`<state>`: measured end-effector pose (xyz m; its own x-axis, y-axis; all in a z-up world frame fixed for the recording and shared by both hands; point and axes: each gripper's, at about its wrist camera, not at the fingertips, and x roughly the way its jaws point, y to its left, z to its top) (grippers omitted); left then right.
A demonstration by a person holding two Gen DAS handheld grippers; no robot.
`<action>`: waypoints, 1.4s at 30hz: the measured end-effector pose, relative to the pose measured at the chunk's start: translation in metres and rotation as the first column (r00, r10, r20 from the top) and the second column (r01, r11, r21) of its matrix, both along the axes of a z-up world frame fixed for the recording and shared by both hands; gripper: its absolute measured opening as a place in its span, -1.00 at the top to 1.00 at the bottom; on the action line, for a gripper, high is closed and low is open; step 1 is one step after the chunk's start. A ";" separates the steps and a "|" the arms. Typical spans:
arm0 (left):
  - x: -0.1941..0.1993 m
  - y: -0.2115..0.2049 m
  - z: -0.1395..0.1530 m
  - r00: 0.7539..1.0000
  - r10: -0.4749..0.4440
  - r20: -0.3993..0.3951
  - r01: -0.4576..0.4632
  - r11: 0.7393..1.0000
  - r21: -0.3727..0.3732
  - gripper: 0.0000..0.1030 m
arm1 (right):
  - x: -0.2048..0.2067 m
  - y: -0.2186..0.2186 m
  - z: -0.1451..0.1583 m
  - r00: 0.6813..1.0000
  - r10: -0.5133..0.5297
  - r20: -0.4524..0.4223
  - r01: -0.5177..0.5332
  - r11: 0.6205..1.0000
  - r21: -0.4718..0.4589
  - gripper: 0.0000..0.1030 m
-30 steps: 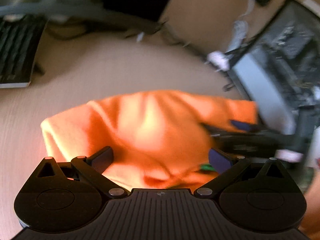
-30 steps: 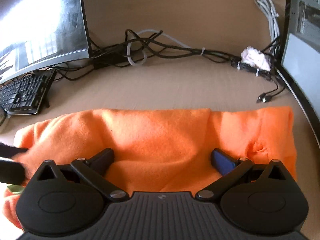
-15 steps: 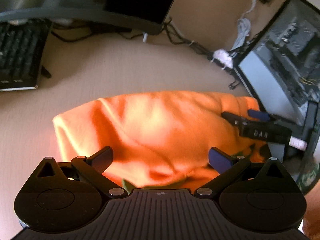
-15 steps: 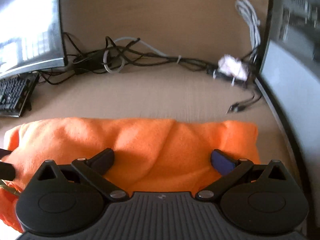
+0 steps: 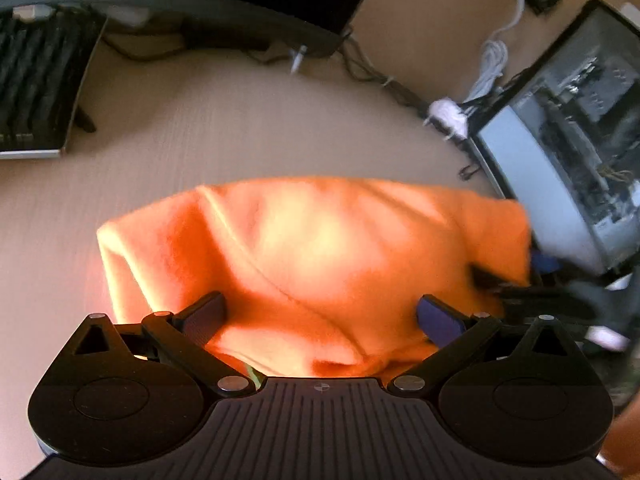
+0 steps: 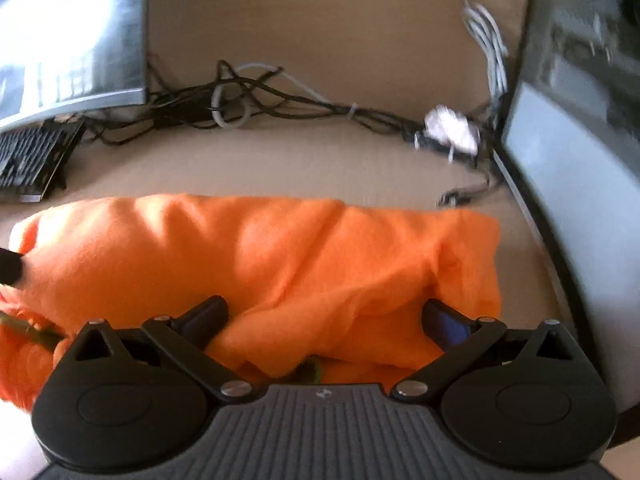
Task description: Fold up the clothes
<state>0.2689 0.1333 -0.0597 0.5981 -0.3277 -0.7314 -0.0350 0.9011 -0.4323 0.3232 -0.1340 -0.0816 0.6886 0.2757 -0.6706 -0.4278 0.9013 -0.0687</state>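
Cloth (image 5: 320,256), orange, soft and light, lies bunched on the tabletop (image 5: 240,136) between and ahead of both spread jaws. It will sag, so best pinched at a thick hem. Since half a second ago it has bunched more before the right gripper (image 6: 324,320); left gripper (image 5: 320,314) also open.

You are at an office desk (image 6: 320,160): a monitor (image 6: 72,40), keyboard (image 5: 36,84), tangled cables (image 6: 248,100) and computer case (image 5: 576,128) surround it.
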 end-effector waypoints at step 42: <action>-0.087 0.097 0.020 0.952 0.291 -0.092 -0.296 0.954 -0.040 -1.00 | -0.131 0.150 0.010 0.844 0.535 0.031 -0.524 0.837 -0.160 -0.92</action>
<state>0.1819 0.2303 -0.0401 0.6106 -0.1863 -0.7697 -0.3327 0.8216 -0.4628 0.1921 0.0163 -0.0714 0.5120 0.5195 -0.6841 -0.8257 0.5171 -0.2253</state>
